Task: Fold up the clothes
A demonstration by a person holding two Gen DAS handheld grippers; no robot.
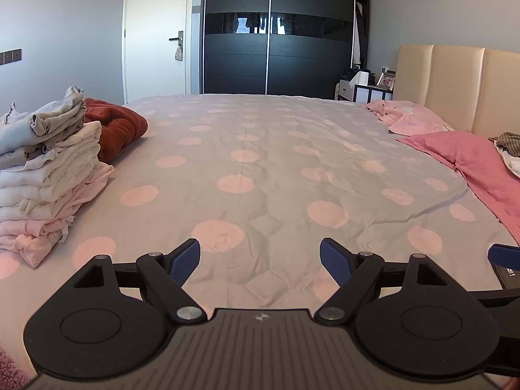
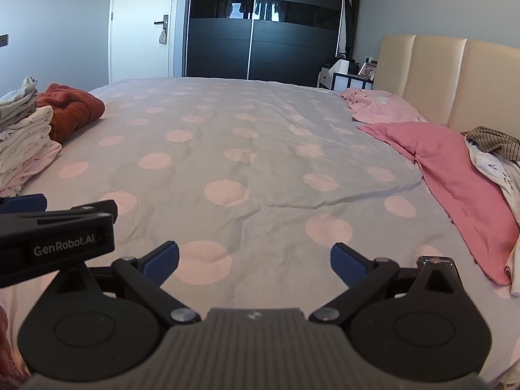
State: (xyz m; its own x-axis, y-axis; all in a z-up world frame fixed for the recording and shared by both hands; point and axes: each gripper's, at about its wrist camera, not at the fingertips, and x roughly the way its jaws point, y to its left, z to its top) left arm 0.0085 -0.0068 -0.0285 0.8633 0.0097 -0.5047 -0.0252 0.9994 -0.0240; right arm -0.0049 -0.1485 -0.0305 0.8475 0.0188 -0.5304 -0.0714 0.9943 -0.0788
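left gripper (image 1: 260, 261) spread wide, holding nothing (just hovering over the dotted bedspread (image 1: 260, 149)) | folded stack (image 1: 42, 175) off to its left | right gripper (image 2: 254, 265) wide too | unfolded clothes (image 2: 497, 156) far right of it

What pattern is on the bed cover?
The spread-out fabric bed cover is pale grey with large pink polka dots, clearest in the left wrist view.
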